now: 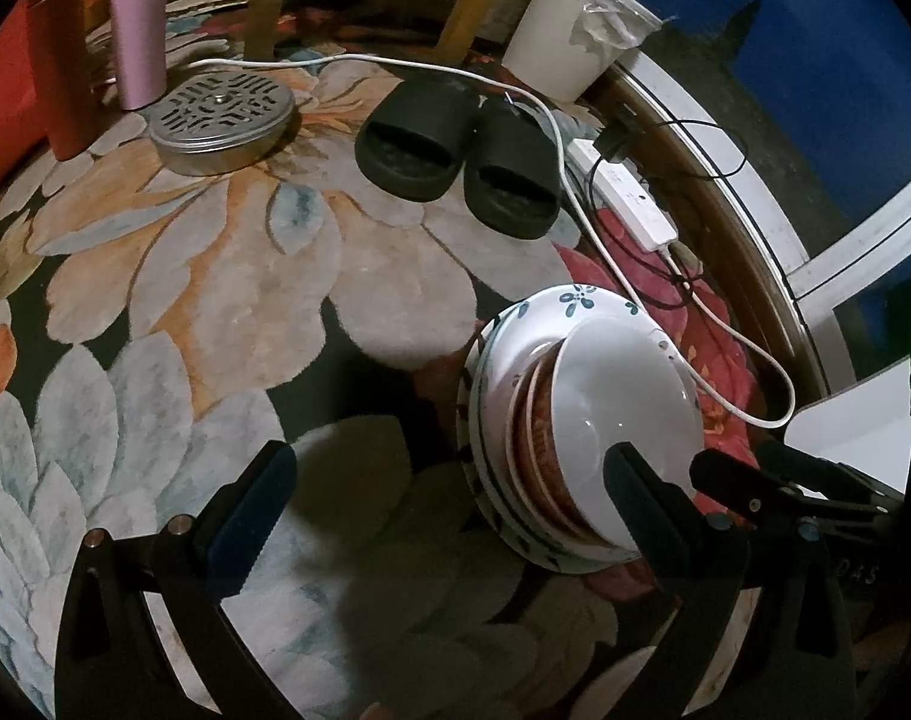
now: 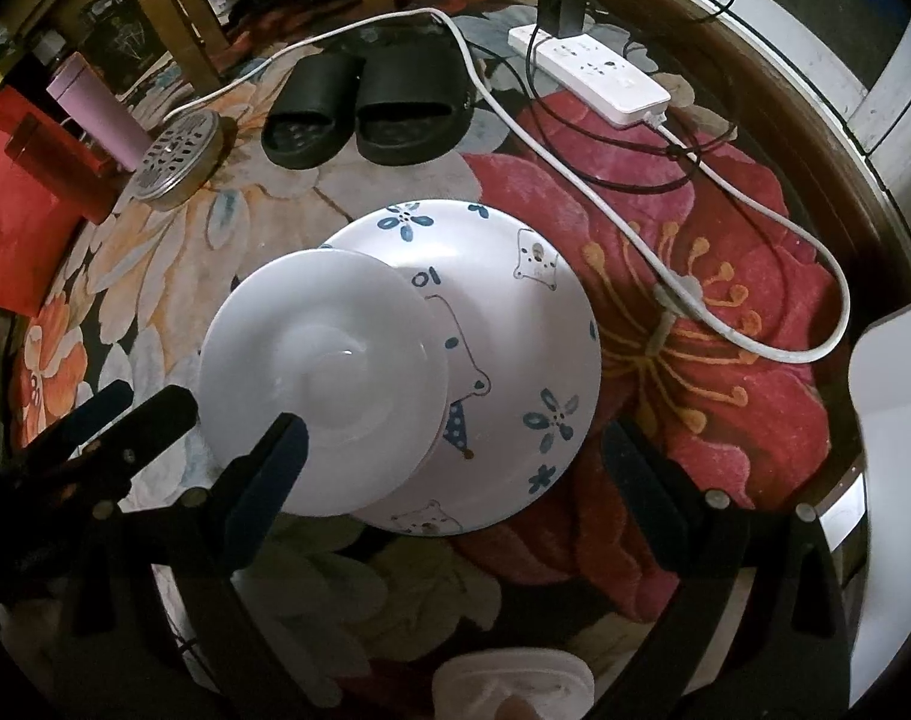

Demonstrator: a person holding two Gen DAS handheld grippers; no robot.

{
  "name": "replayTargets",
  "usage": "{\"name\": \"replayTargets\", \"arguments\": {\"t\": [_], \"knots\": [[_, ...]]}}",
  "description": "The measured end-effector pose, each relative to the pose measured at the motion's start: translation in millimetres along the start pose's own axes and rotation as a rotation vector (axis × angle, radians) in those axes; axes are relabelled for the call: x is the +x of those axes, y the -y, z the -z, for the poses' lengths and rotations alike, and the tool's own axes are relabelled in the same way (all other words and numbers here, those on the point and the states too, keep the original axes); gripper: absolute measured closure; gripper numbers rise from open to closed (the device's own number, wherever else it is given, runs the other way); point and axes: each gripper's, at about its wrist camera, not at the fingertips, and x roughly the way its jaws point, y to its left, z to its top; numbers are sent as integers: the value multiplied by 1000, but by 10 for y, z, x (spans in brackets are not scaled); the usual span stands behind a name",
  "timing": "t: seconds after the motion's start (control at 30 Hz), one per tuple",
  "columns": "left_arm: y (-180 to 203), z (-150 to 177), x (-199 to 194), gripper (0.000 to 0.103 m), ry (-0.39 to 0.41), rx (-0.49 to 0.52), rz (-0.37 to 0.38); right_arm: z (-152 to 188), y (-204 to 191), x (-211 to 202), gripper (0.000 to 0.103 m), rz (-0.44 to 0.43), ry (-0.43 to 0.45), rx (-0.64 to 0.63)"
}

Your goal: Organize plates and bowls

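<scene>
Lower centre-right on the rug, the stack of dishes is piled; left gripper and right gripper gape, holding nothing. The white plate overhangs and could slide if nudged.

Rug: floral pattern, red bloom with yellow-orange stamens ahead-right of the right gripper, cream, pale blue and orange petals on black to its left. Top plate: plain white. Plate below: white with blue flowers and outlined bear figures. Left view: brown-banded bowls between the white pieces. Slippers: black. Power strip and cable: white. Flask: pink. Gripper fingers: black, dark blue pads.
</scene>
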Motion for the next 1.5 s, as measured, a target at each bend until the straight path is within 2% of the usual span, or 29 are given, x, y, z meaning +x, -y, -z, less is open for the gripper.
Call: {"name": "replayTargets", "arguments": {"t": [0.5, 1.13, 1.3, 1.5], "knots": [[-177, 67, -143, 1, 29, -22, -28, 54, -193, -47, 4, -19, 38, -24], [-404, 213, -249, 1, 26, -47, -55, 164, -494, -97, 4, -41, 75, -87], [-391, 231, -273, 1, 39, -44, -105, 169, -514, -102, 4, 31, 64, -88], [-408, 248, -236, 1, 15, -50, -70, 204, -473, -131, 4, 1, 75, -71]]}}
